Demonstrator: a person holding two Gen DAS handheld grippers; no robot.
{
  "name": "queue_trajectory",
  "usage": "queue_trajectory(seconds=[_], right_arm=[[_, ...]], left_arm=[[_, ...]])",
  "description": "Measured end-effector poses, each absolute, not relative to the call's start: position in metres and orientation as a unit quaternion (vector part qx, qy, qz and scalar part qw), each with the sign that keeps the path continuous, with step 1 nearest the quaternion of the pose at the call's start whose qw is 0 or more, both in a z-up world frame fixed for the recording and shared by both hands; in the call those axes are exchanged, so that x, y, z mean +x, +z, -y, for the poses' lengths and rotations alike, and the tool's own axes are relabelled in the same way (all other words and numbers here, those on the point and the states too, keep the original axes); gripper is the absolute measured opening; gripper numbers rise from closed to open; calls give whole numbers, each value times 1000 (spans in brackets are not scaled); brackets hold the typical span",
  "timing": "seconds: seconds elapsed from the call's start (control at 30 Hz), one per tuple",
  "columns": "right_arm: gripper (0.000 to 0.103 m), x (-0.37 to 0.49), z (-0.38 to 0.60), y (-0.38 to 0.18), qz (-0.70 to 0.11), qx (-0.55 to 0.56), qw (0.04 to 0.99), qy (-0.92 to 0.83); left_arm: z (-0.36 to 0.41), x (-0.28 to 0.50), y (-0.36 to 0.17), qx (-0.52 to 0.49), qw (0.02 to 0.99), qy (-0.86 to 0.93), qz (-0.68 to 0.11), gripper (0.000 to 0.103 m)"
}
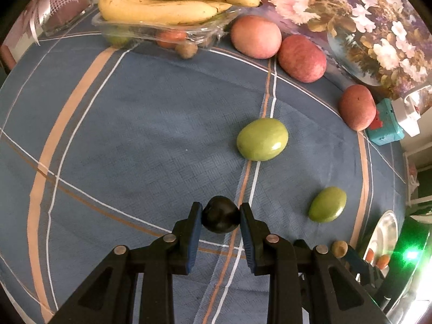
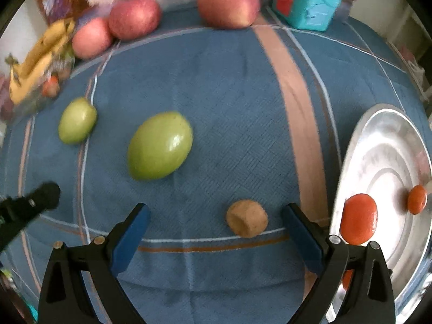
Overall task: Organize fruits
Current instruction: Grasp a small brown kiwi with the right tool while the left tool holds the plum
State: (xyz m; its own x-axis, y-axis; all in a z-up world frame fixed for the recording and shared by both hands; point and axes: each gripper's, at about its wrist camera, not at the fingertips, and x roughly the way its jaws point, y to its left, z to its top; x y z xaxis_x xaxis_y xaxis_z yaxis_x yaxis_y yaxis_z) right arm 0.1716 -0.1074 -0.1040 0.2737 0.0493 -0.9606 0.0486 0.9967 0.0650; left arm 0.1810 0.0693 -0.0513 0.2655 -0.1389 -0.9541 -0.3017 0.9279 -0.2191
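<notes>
We keep the left hand-held gripper (image 1: pixel 220 217) clamped on the dark plum (image 1: pixel 220 218) at lower centre for sorting, while the right hand-held gripper (image 2: pixel 216 225), jaws apart, straddles the small brown fruit (image 2: pixel 247 221) beside the metal plate (image 2: pixel 383 148) holding orange fruits (image 2: pixel 358 222).

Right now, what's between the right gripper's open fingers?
In the right wrist view, only the small brown fruit lies on the blue cloth between the right gripper fingers, nearer one side, untouched.

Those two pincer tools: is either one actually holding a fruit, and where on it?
The left gripper pinches a small dark round fruit across its sides. The right gripper holds nothing; its open jaws straddle a small brown fruit.
</notes>
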Motion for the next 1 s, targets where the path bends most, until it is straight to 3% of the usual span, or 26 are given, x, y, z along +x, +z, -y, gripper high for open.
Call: queue_trajectory(seconds=[0.67, 0.77, 0.83, 0.9, 1.0], right_arm=[[101, 176, 109, -105, -622, 20, 783, 12], [88, 175, 112, -101, -622, 21, 783, 4], [72, 172, 117, -94, -620, 33, 784, -4], [50, 171, 125, -90, -619, 48, 784, -12], [30, 168, 135, -87, -619, 62, 782, -24]], left_arm=[[-62, 186, -52, -182, 775, 47, -604, 30], [-61, 184, -49, -179, 777, 45, -602, 30], [-60, 184, -47, -178, 778, 44, -601, 30], [-59, 183, -47, -178, 778, 43, -601, 30], [-59, 182, -47, -177, 778, 42, -601, 30]])
